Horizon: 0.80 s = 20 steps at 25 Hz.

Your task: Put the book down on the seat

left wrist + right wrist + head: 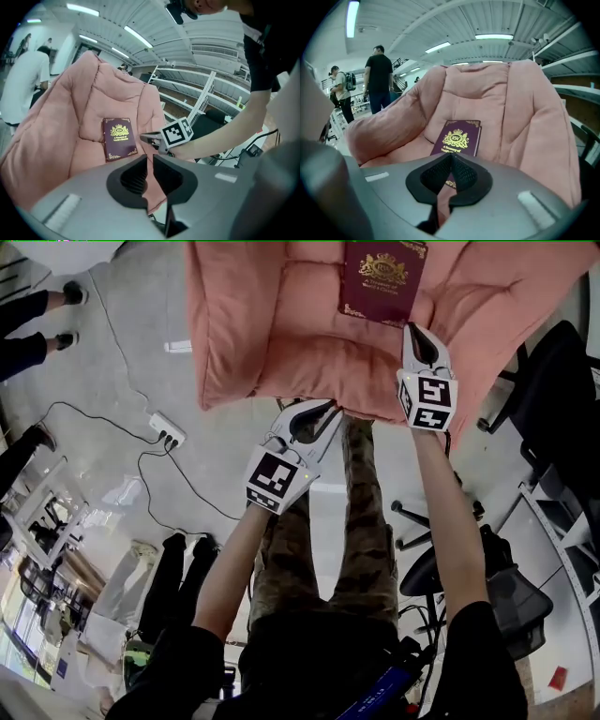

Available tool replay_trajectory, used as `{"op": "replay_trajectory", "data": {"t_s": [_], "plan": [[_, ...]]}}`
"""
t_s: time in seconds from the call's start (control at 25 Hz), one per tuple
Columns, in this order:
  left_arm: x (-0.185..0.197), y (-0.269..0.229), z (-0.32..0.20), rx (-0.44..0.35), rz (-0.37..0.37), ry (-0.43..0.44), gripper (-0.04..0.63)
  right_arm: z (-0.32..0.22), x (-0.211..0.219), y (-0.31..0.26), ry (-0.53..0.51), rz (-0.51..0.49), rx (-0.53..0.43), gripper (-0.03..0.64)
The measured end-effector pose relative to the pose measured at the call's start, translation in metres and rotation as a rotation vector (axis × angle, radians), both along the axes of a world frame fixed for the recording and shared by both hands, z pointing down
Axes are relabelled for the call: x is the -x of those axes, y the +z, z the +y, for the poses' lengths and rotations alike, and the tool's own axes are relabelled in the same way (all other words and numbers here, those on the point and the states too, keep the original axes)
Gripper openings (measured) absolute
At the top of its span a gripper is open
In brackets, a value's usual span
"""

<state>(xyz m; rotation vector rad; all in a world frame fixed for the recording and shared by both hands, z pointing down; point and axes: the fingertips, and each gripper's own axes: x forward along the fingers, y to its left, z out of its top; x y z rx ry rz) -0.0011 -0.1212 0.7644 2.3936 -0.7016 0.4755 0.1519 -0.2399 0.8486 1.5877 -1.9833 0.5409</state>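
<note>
In the head view the book (382, 282), maroon with a gold crest and gold corner ornaments, lay flat and cover up on the pink padded seat (262, 334), towards 12 o'clock. The right claw (415, 332) hung at 5 o'clock of it, just beside its near corner, and the left claw (323, 412) at 7 o'clock, over the seat's front edge. In the left gripper view the left claw (151, 161) stood a thin slit apart with nothing in it; the book (119, 138), at 11 o'clock, showed "RW" in the crest and "A Treasury of World's Classics" beneath. In the right gripper view the right claw (451, 158) was pressed together and empty, with the book (458, 136) at 12 o'clock just beyond its tips.
</note>
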Motion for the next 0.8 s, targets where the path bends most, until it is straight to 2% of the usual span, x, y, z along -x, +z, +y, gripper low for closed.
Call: {"op": "replay_trajectory", "data": {"t_s": [0.12, 0.32, 0.48, 0.64, 0.8], "plan": [[-0.003, -0.023, 0.002, -0.039, -0.024, -0.004, 0.003, 0.028, 0.019, -0.03, -0.067, -0.023, -0.01, 0.014], [-0.016, -0.076, -0.019, -0.15, -0.062, -0.007, 0.002, 0.042, 0.032, -0.097, -0.093, -0.089, -0.068, 0.014], [-0.027, -0.133, -0.037, -0.268, -0.078, -0.017, -0.002, 0.038, 0.043, -0.174, -0.154, -0.095, -0.19, 0.014], [-0.028, -0.192, -0.022, -0.328, -0.095, -0.002, -0.002, 0.065, 0.052, -0.252, -0.206, -0.07, -0.28, 0.014], [-0.03, -0.241, -0.015, -0.394, -0.111, 0.004, -0.002, 0.074, 0.047, -0.318, -0.194, -0.066, -0.365, 0.014]]}}
